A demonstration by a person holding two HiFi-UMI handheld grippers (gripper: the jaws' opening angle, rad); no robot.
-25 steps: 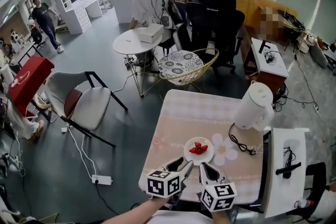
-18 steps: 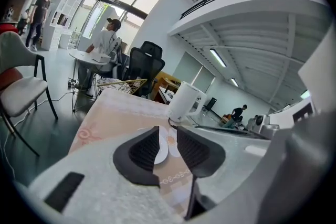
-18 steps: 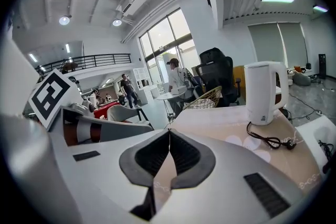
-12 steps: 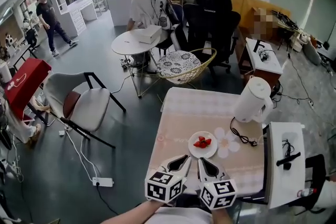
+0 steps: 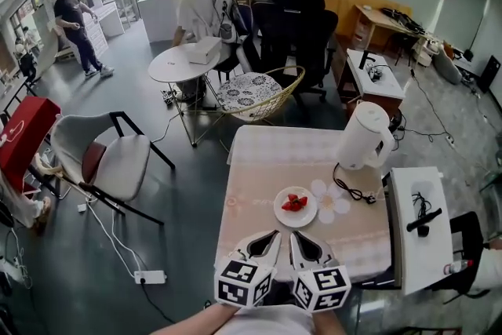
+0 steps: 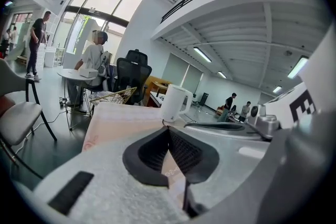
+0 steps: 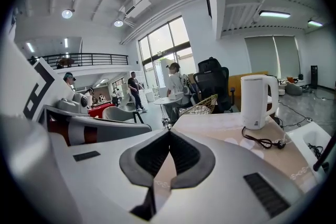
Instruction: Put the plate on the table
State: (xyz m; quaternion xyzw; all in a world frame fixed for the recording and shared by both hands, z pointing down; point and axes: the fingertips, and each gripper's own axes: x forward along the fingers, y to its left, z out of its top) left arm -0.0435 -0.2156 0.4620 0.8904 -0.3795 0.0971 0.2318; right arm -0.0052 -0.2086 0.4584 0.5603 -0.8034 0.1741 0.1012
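Note:
A small white plate [image 5: 296,207] with red strawberries on it rests on the pale pink table [image 5: 259,176], near the table's middle. My left gripper [image 5: 271,234] and right gripper [image 5: 296,236] hover side by side over the near edge, a short way back from the plate and not touching it. In the left gripper view the left gripper [image 6: 169,131] has its dark pads pressed together with nothing between them. The right gripper [image 7: 169,135] looks the same in its own view. The jaws hide the plate in both gripper views.
A white electric kettle [image 5: 361,137] stands at the table's far right with its black cord [image 5: 351,191] trailing toward the plate. A white side unit [image 5: 420,227] flanks the table on the right. Beyond stand a wicker chair [image 5: 259,96], a round table [image 5: 184,63] and several people.
Both grippers have drawn back toward the near table edge, away from the plate, which stays on the table. The left jaws have closed.

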